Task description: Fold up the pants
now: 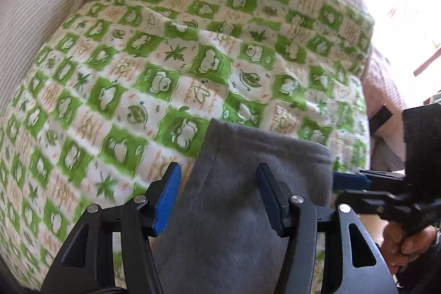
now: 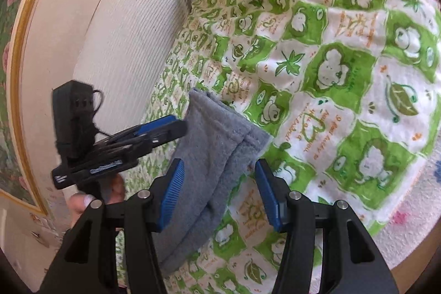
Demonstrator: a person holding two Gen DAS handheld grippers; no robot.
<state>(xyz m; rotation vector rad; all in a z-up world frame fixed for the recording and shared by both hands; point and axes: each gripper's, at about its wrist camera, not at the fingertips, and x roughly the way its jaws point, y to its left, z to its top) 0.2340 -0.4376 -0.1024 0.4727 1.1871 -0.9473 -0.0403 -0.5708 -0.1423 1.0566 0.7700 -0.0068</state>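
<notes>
From the left wrist, the grey fleece pants lie on the green-and-white checked blanket, their hemmed end pointing away from the camera towards the blanket's middle. The left gripper hangs over that end with its jaws standing well apart and nothing pressed between the pads; the cloth runs beneath the gap, and whether the tips touch it I cannot tell. The right gripper reaches in from the right edge of the blanket, its blue pad at the pants' right side. The fabric looks soft, thick, light and limp, so I judge it will sag and drag when lifted; the stitched hem corners seem the firmest places to pinch. On the blanket, small orange script sits in the white squares; only fragments like "lucky" can be read.

From the right wrist, the pants lie doubled, leg on leg, at the near-left part of the blanket. The right gripper is open, holding nothing, straddling the cloth's edge. The left gripper, with a hand below it, sits by the hem. Upside-down script reads roughly "feel lucky".
</notes>
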